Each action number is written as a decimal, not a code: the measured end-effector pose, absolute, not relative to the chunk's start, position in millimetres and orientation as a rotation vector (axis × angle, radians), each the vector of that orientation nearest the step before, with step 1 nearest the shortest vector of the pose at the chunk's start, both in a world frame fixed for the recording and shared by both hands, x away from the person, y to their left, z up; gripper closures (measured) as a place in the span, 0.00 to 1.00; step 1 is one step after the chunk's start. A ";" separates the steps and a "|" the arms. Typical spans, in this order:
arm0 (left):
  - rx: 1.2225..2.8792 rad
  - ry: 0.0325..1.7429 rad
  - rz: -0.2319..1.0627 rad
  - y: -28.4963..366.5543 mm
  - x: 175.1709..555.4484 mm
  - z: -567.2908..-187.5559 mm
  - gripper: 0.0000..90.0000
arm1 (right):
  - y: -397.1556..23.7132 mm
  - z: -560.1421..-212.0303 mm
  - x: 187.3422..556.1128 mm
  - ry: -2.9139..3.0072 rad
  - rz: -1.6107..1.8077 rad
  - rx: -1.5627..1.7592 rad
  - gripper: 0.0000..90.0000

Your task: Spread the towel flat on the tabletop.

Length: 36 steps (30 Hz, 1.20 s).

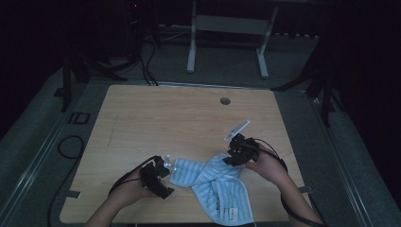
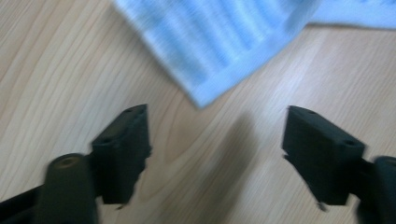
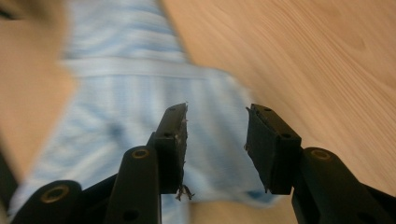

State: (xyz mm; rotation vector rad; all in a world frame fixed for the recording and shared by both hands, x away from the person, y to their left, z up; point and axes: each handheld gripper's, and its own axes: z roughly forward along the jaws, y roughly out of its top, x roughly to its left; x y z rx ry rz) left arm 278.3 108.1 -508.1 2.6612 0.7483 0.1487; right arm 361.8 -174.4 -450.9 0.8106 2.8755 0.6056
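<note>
A light blue striped towel (image 1: 215,182) is lying rumpled on the near part of the wooden worktop (image 1: 179,118), between the person's two hands, with one end running toward the near edge, where a small label is showing. The fabric is folding over itself roughly in the middle, so that two striped bands are crossing.

The left gripper (image 1: 165,165) is sitting low over the worktop just beside the towel's left corner. In the left gripper view its jaws are standing wide apart over bare wood, with nothing between them; the towel's corner (image 2: 219,42) is lying a little ahead of the tips, apart from them. The picture is blurring somewhat there.

The right gripper (image 1: 235,150) is hovering at the towel's right end, the hand (image 1: 267,163) wrapping around its body from behind and a cable trailing back along the forearm. In the right gripper view its jaws are standing partly open, with a clear gap between them, and the striped cloth (image 3: 140,93) is showing below and beyond that gap. The pads are not pressing on any fabric that I can see; a few loose threads are clinging to one pad. The wood grain of the worktop is running off to one side of that view.
</note>
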 end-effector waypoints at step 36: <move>2.572 0.807 0.458 82.1 364.3 -412.9 0.48 | -229.6 -411.6 461.7 2.529 0.654 1.296 0.62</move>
